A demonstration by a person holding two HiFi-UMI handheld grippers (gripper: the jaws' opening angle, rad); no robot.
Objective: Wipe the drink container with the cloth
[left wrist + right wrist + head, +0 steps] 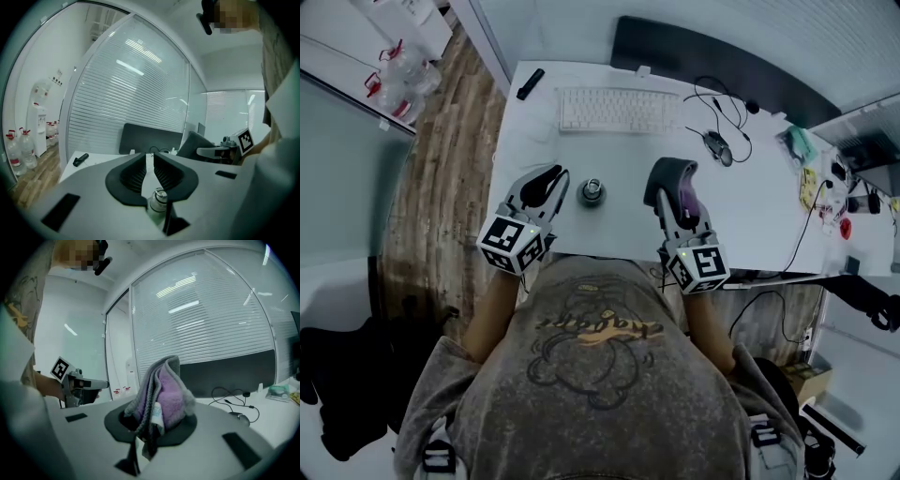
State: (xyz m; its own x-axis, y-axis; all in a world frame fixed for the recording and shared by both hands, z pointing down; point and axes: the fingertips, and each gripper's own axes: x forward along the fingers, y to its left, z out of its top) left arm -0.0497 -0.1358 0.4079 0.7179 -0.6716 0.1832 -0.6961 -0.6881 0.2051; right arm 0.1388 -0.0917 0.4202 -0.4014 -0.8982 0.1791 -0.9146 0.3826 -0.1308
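Observation:
The drink container [592, 193], a small metal bottle with a round cap, stands upright on the white desk [759, 220] between my two grippers. My left gripper [555, 178] is just left of it, its jaws drawn together to a thin slit. In the left gripper view the bottle's cap [161, 193] shows low under that slit, with nothing between the ribbed pads [133, 174]. My right gripper [673, 184] is to the right of the bottle, shut on a folded grey and purple cloth [165, 385] that stands up out of the jaws.
A white keyboard [614, 109] lies behind the bottle. A mouse [717, 145] with tangled cables sits at the back right, by a dark monitor [712, 56]. A black marker-like item [530, 83] lies at the desk's back left corner. Small clutter [825, 178] lines the right edge.

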